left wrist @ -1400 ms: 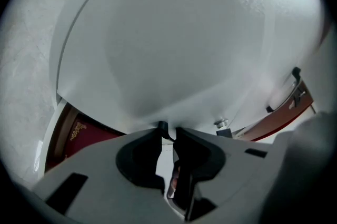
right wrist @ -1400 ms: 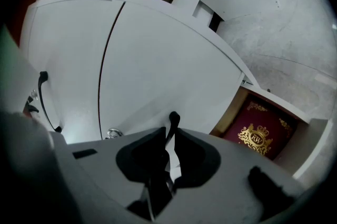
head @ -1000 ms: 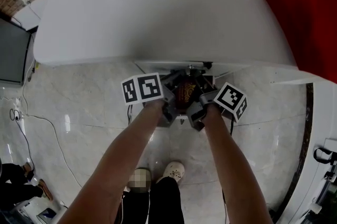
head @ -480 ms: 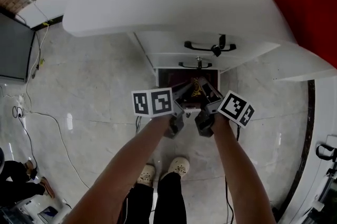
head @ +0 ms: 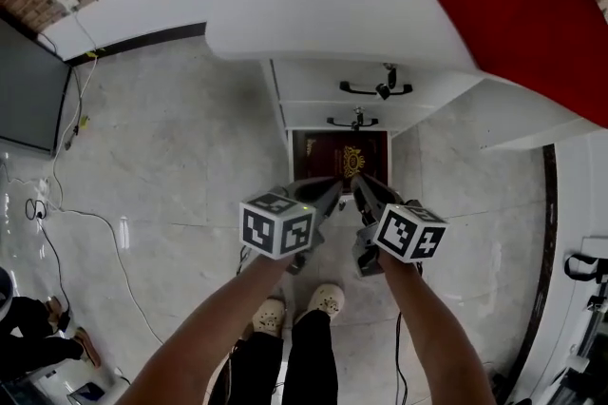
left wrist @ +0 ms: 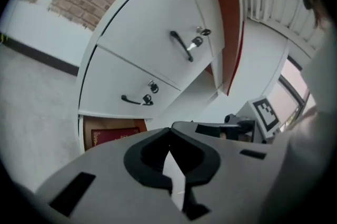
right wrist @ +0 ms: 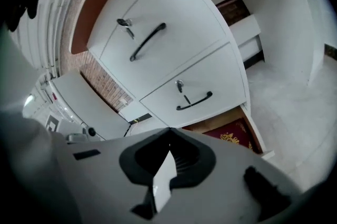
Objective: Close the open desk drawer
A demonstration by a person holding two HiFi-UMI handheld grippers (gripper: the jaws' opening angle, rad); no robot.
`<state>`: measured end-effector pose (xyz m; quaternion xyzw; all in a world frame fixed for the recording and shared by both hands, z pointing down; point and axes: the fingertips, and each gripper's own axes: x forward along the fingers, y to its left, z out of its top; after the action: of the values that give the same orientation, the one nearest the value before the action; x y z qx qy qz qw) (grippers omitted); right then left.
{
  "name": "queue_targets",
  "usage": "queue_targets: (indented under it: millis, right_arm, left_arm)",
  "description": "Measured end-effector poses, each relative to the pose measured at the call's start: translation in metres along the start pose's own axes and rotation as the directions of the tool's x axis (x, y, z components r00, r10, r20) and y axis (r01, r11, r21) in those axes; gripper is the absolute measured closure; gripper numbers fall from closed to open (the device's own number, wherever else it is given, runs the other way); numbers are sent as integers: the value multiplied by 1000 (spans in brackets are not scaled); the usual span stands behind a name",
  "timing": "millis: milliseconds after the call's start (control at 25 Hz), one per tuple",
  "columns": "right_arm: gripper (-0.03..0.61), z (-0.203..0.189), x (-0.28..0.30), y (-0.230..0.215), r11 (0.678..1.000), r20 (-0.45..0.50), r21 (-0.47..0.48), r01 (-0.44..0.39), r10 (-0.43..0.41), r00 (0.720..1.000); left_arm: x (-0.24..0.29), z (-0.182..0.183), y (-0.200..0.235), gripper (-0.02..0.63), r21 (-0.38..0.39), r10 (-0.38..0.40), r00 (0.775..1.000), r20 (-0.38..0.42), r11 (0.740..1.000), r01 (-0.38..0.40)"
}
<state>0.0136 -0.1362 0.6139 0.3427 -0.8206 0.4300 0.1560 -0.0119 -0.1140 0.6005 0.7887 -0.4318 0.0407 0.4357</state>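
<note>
Head view looks down on the open drawer (head: 290, 158), the lowest one in the white desk (head: 332, 4), sticking out over the floor toward the person. A red thing with a gold mark (head: 340, 156) lies inside it. The left gripper (head: 328, 192) and the right gripper (head: 366, 187) sit side by side at the drawer's near end, both pointing at the desk. Each one has its jaws pressed together with nothing between them (their own views show this well). The drawer lies straight ahead of both, and its long way runs from the person to the desk, so I think the push must go straight forward. Both grippers look about as near as each other. I cannot tell if either touches the drawer front. Above it, two drawers with black handles (head: 375, 89) are closed.
</note>
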Motion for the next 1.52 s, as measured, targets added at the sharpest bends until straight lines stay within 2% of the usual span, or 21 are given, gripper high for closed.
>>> queue_targets:
  millis: [80, 160, 280, 440, 640, 720, 800, 920, 1240, 1520]
  right_arm:
    - [566, 8, -21, 14, 996, -4, -83, 21, -21, 1000]
    - [566, 22, -46, 27, 986, 16, -153, 64, -62, 998]
    - [566, 41, -85, 51, 979, 90, -151, 134, -121, 989]
    - [566, 70, -135, 101, 965, 229, -178, 194, -151, 962]
    - [566, 84, -186, 149, 962, 350, -141, 236, -174, 920]
    - [566, 83, -205, 167, 953, 375, -159, 256, -182, 909]
    - [566, 82, -222, 186, 944, 379, -190, 271, -184, 907]
    - [566, 82, -246, 217, 937, 370, -217, 274, -180, 911]
    - [566, 114, -310, 290, 929, 407, -256, 267, -147, 902]
    - [566, 134, -358, 316, 923, 446, -253, 288, -153, 882]
  left_arm:
    - [-17, 6, -20, 604, 103, 5, 1000, -18, 995, -3]
    - [-34, 12, -41, 604, 166, 0, 999, -34, 986, 6]
    - [-62, 26, -78, 604, 214, -18, 1000, -24, 977, 23]
    - [-97, 42, -127, 604, 280, -44, 999, 2, 959, 41]
    - [-140, 59, -168, 604, 330, -49, 997, 58, 944, 28]
    - [-157, 70, -182, 604, 321, -49, 994, 97, 947, 15]
    - [-176, 83, -198, 604, 306, -46, 990, 136, 952, 2]
    - [-205, 102, -227, 604, 324, -43, 985, 170, 946, -15]
    - [-253, 130, -307, 604, 406, -91, 982, 164, 914, 17]
    - [-277, 138, -354, 604, 449, -109, 983, 147, 893, 32]
